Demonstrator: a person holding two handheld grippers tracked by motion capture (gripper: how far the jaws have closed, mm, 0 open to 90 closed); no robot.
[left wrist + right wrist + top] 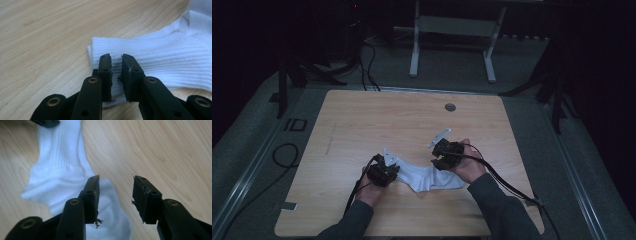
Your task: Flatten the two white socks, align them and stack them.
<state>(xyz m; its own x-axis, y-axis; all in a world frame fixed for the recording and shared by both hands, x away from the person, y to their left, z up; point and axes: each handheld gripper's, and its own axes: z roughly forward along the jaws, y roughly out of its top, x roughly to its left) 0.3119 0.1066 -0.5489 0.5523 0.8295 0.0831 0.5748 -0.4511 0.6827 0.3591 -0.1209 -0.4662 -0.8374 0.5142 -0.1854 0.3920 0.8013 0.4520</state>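
Note:
A white sock [427,177] lies bent on the wooden table [387,120] near its front edge. My left gripper [393,170] is at the sock's ribbed cuff. In the left gripper view its jaws [116,67] stand nearly together with the cuff [162,55] pinched in the thin gap between them. My right gripper [439,162] hovers over the other end. Its jaws [116,190] stand wide apart, the left one over the sock's foot part [60,170] and the right one over bare wood. Nothing sits between them.
A round grommet hole [450,107] is set near the table's far edge. Beyond it stands a white metal frame [452,30]. Cables [287,155] loop on the floor at the left, and dark stands [557,90] flank the table.

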